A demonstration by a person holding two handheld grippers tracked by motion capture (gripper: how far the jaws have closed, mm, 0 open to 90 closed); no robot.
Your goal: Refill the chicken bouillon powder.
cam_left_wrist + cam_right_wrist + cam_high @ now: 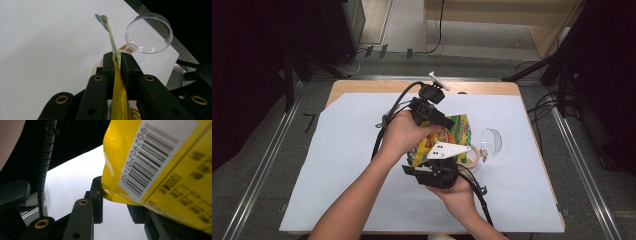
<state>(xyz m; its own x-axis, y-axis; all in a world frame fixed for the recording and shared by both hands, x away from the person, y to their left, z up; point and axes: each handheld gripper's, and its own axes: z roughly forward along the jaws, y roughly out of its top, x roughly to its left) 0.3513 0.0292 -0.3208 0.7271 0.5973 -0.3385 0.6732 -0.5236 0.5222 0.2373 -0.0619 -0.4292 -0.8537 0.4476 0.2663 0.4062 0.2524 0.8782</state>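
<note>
A wooden bench (pixel 362 86) stands mid-room, most of its top covered by a white sheet (pixel 342 165). Grey floor (pixel 267 150) surrounds it, with metal rails (pixel 259 175) running along the left and right sides. Black cables (pixel 542 107) trail across the floor at the far right. Dark stands (pixel 562 55) flank both far corners, and pale wooden furniture (pixel 492 15) sits beyond.

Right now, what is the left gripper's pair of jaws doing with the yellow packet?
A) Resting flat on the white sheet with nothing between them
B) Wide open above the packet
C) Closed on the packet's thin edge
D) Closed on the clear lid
C: in the left gripper view the left gripper has both black jaws pressed against the flat edge of the yellow packet, while the clear lid lies apart, beyond it.
</note>
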